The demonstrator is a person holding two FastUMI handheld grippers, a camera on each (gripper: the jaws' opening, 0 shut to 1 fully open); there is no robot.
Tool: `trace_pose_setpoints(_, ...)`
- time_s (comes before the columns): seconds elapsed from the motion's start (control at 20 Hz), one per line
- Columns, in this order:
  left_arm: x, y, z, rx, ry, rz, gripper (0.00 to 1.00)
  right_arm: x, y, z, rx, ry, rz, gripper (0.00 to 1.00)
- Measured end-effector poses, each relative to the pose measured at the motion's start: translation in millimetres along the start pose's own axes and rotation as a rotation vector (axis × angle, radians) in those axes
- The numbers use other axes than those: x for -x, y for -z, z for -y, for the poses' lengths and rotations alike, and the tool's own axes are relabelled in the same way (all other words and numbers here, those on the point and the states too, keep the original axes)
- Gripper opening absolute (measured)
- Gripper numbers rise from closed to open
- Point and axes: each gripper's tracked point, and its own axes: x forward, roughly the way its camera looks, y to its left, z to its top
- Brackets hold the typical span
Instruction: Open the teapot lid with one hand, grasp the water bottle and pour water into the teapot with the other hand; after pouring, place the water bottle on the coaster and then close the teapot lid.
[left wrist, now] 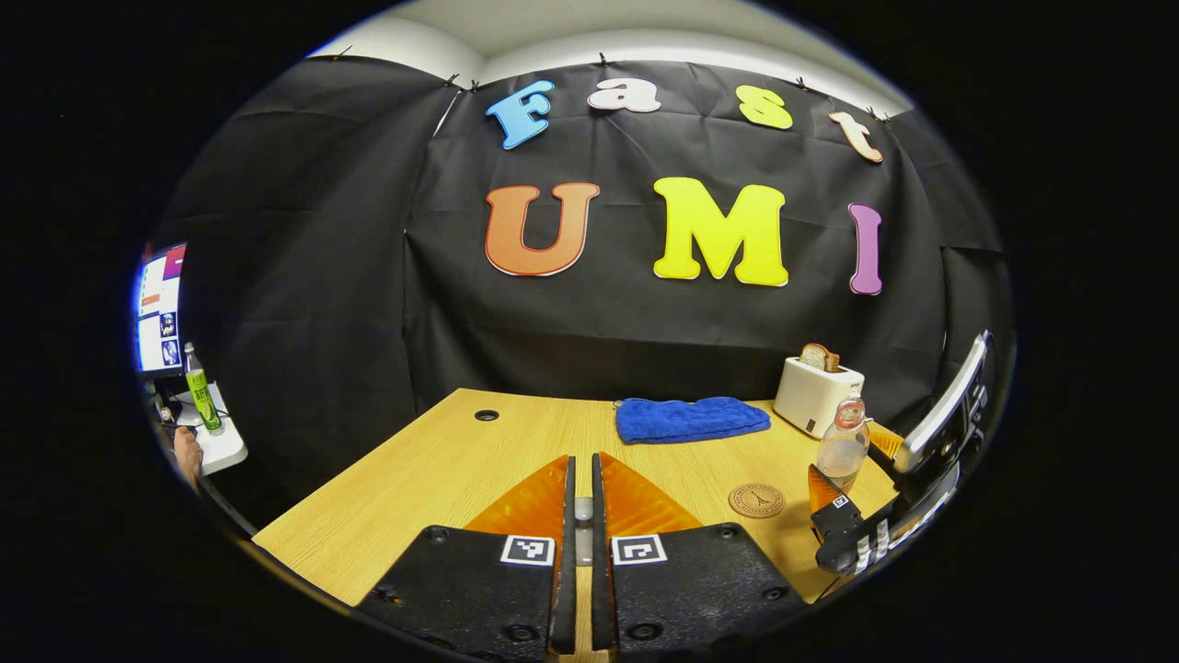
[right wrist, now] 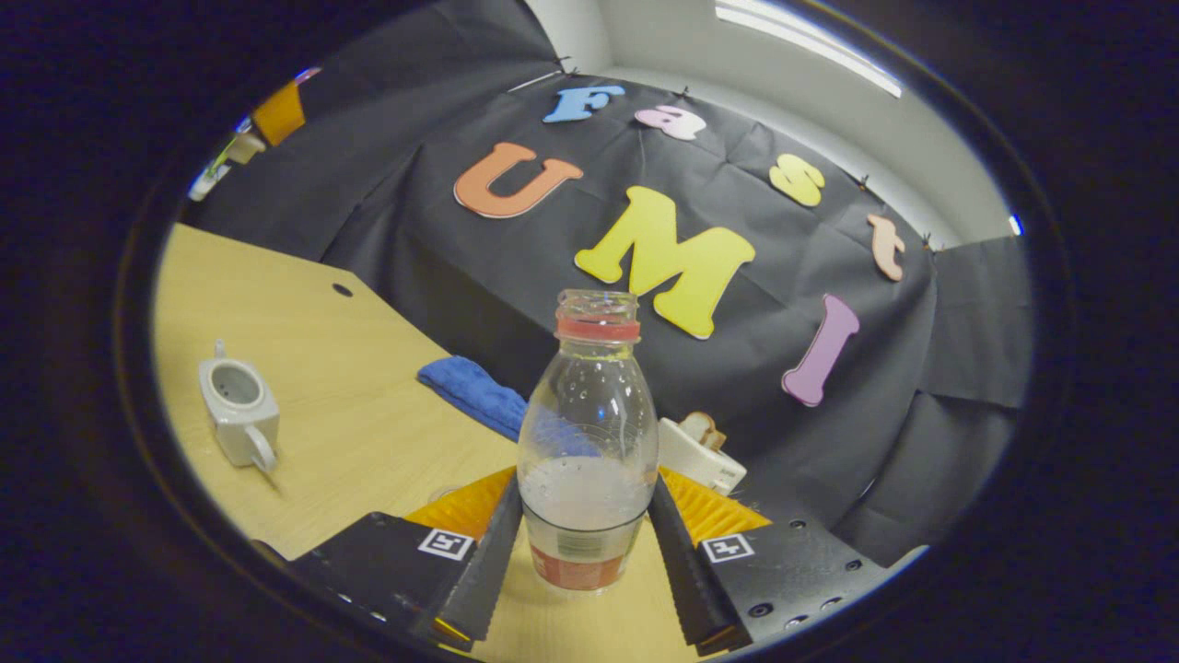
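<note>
My clear water bottle [right wrist: 588,442], uncapped with a red neck ring and red label band, stands upright, part full, between the fingers of my right gripper [right wrist: 586,543], which press its lower sides. In the left gripper view the bottle [left wrist: 843,447] stands near the table's right edge, just beside the round brown coaster [left wrist: 756,500]. The white teapot [right wrist: 238,403] sits lidless, mouth open, handle toward me, toward the table's left side. A small grey knob, probably the lid [left wrist: 583,509], sits pinched in my left gripper [left wrist: 583,516].
</note>
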Motion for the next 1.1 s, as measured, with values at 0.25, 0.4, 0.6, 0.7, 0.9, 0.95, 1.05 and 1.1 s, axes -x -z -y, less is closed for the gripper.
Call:
trace_pose_setpoints(0.25, -1.7, 1.3, 0.8, -0.003, 0.011, -0.004, 0.08, -17.9, 13.8, -10.6, -0.216, -0.067, -0.069, 0.77)
trace_pose_setpoints(0.4, -3.6, 5.0, -3.9, -0.001, 0.004, -0.019, 0.08, -35.5, 7.6, -7.1, -0.315, -0.064, -0.083, 0.75)
trace_pose_setpoints(0.6, -2.2, 3.9, -3.4, 0.005, 0.006, -0.019, 0.08, -52.5, 0.9, -17.4, -0.438, -0.112, -0.122, 0.75)
trace_pose_setpoints(0.7, -0.7, 2.1, -3.5, 0.003, 0.009, -0.017, 0.08, -63.0, -2.9, -21.2, -0.458, -0.114, -0.132, 0.75)
trace_pose_setpoints(0.9, 5.5, -1.9, -0.7, -0.001, 0.026, -0.004, 0.08, -79.2, -6.5, -28.0, -0.437, -0.107, -0.139, 0.75)
trace_pose_setpoints(0.95, 5.5, -2.4, -1.1, 0.005, 0.027, -0.003, 0.08, -80.2, -7.2, -28.5, -0.435, -0.108, -0.133, 0.77)
trace_pose_setpoints(1.05, 5.0, -1.7, -0.6, 0.007, 0.028, -0.009, 0.08, -84.0, -10.2, -34.0, -0.428, -0.115, -0.123, 0.77)
trace_pose_setpoints(1.1, 5.6, -0.7, -0.4, 0.008, 0.03, -0.009, 0.08, -84.9, -9.4, -34.8, -0.42, -0.113, -0.125, 0.77)
